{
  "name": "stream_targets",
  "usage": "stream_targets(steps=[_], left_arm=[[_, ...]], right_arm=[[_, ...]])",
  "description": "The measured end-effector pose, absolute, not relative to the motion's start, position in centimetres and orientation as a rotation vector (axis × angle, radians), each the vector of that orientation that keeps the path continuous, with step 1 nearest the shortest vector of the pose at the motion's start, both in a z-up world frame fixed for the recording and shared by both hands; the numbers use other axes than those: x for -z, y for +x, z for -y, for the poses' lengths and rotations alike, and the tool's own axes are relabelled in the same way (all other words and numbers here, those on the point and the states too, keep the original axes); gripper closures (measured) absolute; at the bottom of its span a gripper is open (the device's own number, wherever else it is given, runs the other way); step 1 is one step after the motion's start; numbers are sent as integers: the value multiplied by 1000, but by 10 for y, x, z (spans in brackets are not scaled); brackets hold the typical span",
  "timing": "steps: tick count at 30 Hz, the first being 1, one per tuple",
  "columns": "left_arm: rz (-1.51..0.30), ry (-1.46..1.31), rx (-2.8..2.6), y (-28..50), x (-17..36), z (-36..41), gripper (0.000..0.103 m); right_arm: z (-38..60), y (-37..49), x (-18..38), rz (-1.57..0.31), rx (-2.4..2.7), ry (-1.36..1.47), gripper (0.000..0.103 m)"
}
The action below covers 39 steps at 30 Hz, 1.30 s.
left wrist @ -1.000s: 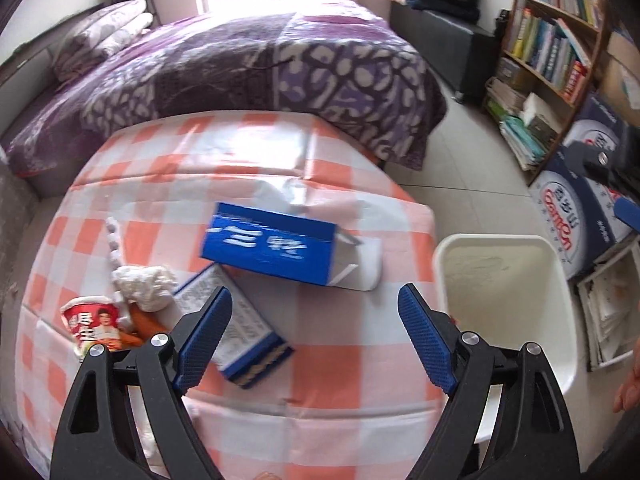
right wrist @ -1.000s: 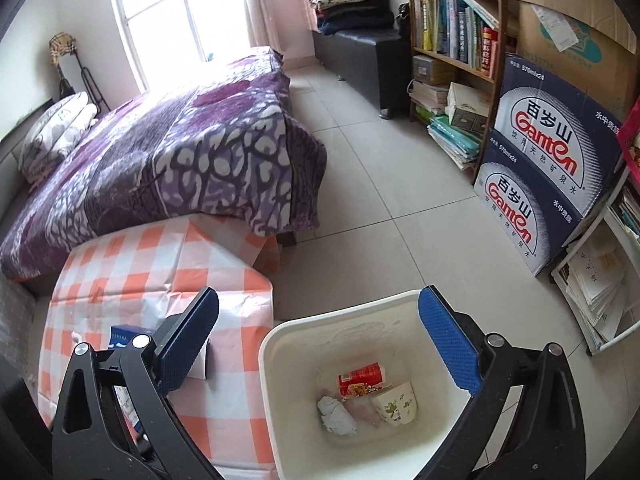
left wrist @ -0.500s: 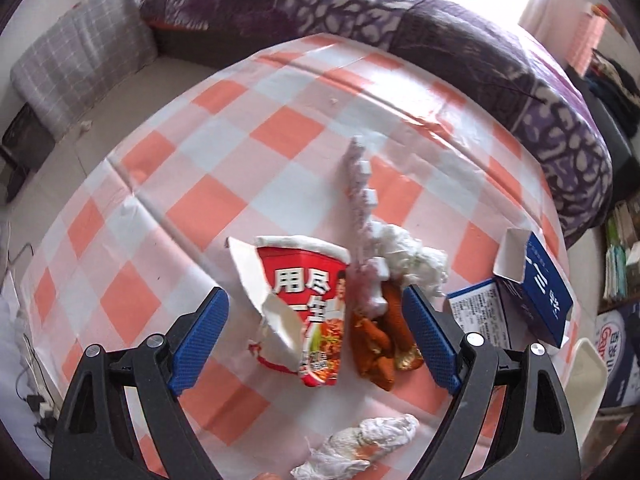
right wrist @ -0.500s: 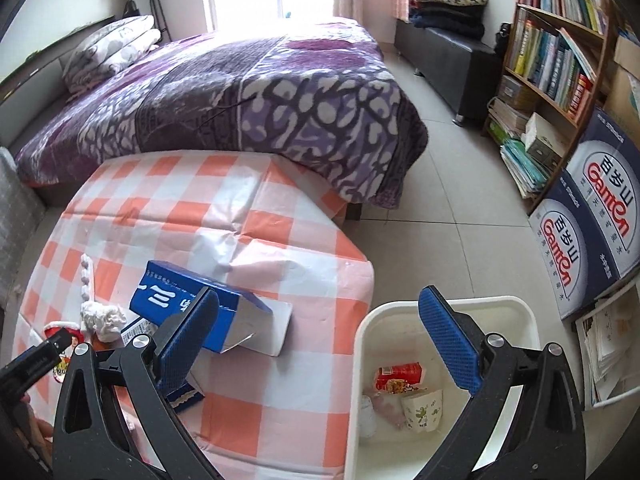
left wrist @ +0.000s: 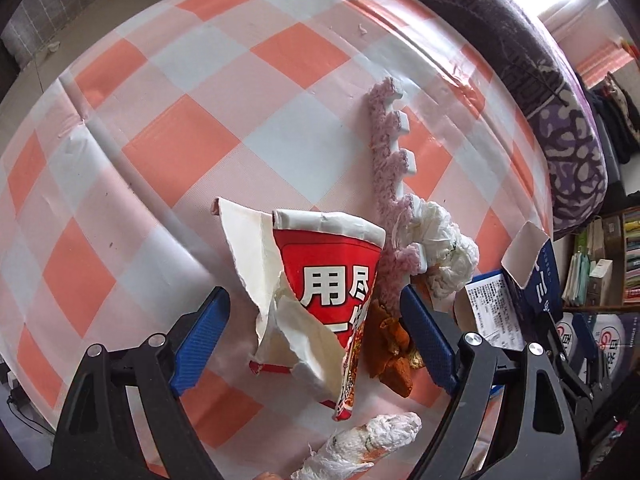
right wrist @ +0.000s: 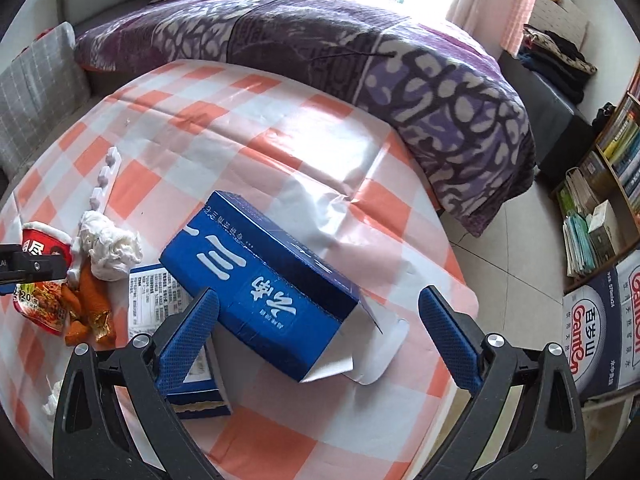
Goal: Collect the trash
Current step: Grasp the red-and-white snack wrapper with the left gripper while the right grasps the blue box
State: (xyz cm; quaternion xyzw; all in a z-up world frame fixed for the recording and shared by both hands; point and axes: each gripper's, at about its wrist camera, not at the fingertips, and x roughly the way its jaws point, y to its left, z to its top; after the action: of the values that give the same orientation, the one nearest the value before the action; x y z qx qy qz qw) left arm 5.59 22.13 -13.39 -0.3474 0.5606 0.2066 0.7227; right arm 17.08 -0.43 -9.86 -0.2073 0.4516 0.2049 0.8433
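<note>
In the left wrist view my left gripper (left wrist: 316, 336) is open, its jaws either side of a torn red instant-noodle cup (left wrist: 328, 300) lying on the orange-checked tablecloth (left wrist: 160, 128). Beside the cup lie orange food scraps (left wrist: 390, 340), a crumpled white tissue (left wrist: 444, 248), a pink-and-white comb-shaped foam strip (left wrist: 390, 152) and a soiled tissue roll (left wrist: 372, 440). In the right wrist view my right gripper (right wrist: 318, 340) is open above a large blue carton (right wrist: 264, 292) with its end flaps open. A smaller blue-and-white box (right wrist: 172, 320) lies partly under it.
A bed with a purple patterned cover (right wrist: 360, 64) runs along the table's far side. A bookshelf (right wrist: 612, 184) and Ganten water boxes (right wrist: 600, 320) stand on the tiled floor to the right. The trash bin is out of view.
My left gripper swung from the blue carton to the noodle cup and closed in on it. My right gripper moved from above the white bin to above the blue carton.
</note>
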Motion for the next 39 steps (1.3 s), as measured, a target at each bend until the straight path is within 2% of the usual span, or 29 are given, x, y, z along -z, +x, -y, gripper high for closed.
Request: stream_targets(steps=[9, 12, 13, 14, 16, 17, 22, 31, 39], left_arm=[[-1259, -682, -431, 63, 136, -222, 29], [-1256, -642, -438, 66, 135, -219, 36], [-1251, -632, -441, 69, 134, -218, 42], [-1246, -626, -441, 69, 134, -218, 46], [-1235, -634, -437, 68, 132, -220, 50], [-1228, -642, -442, 66, 131, -222, 51], [-1143, -651, -460, 61, 116, -229, 51], [-932, -512, -535, 62, 68, -228, 51], [-827, -439, -575, 57, 48, -220, 51]], right_arm=[[-20, 175, 121, -1035, -571, -478, 7], [-24, 177, 127, -1044, -556, -462, 8], [-24, 178, 126, -1057, -562, -430, 12], [-23, 180, 126, -1065, -567, -404, 26], [-20, 183, 122, -1075, -554, -355, 42], [-19, 185, 121, -1074, -542, -332, 44], [-13, 187, 106, -1051, -513, -222, 47], [-5, 178, 62, -910, -480, -97, 47], [8, 170, 44, -857, -436, -9, 47]])
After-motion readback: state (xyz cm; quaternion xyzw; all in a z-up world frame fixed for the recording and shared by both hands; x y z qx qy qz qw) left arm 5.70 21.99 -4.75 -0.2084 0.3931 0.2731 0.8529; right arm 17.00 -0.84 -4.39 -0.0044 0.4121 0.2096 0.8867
